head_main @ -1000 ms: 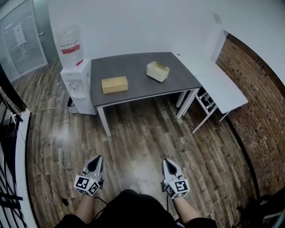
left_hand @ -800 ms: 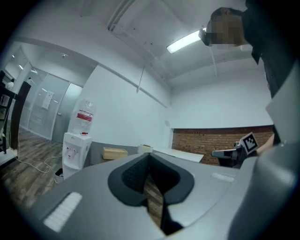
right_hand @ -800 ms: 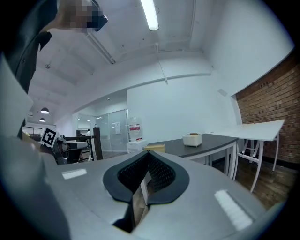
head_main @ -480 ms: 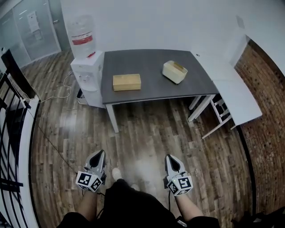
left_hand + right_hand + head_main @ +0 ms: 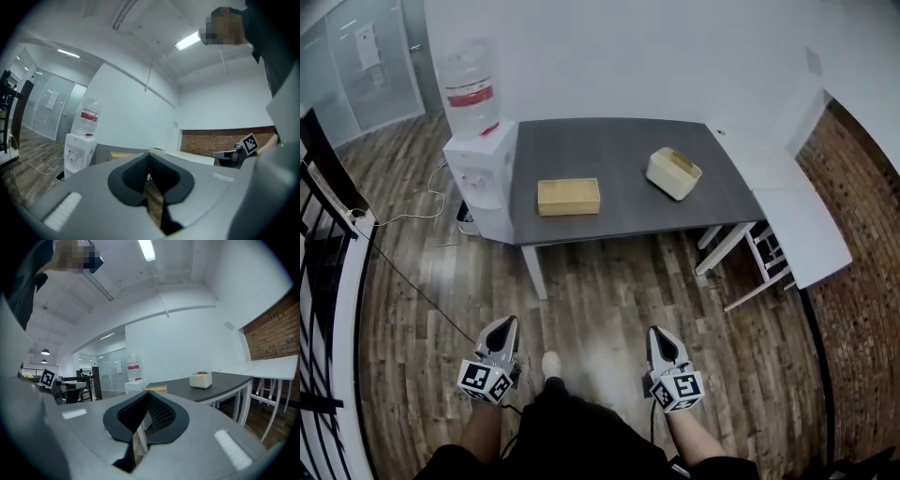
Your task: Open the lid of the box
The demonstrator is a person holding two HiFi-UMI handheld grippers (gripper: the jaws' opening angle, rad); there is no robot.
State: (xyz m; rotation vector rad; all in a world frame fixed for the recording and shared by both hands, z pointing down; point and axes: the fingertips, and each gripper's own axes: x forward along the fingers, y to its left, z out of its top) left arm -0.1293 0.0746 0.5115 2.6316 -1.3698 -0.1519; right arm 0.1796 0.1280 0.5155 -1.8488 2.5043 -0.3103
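While left gripper (image 5: 508, 323), right gripper (image 5: 656, 333) fingers (image 5: 132, 172) closed, empty, dispenser (image 5: 478, 173) beside table (image 5: 609, 150), tan box (image 5: 568, 197).

A tan box (image 5: 568, 197) and a cream box (image 5: 674, 173) lie on the dark grey table (image 5: 609, 150), over a brown plank floor (image 5: 609, 281). The water dispenser (image 5: 478, 173) is white, red-labelled; the left gripper (image 5: 507, 322) and right gripper (image 5: 656, 331) are grey with black-and-white squares

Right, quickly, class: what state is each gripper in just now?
Left gripper: closed, holding nothing.
Right gripper: closed, holding nothing.
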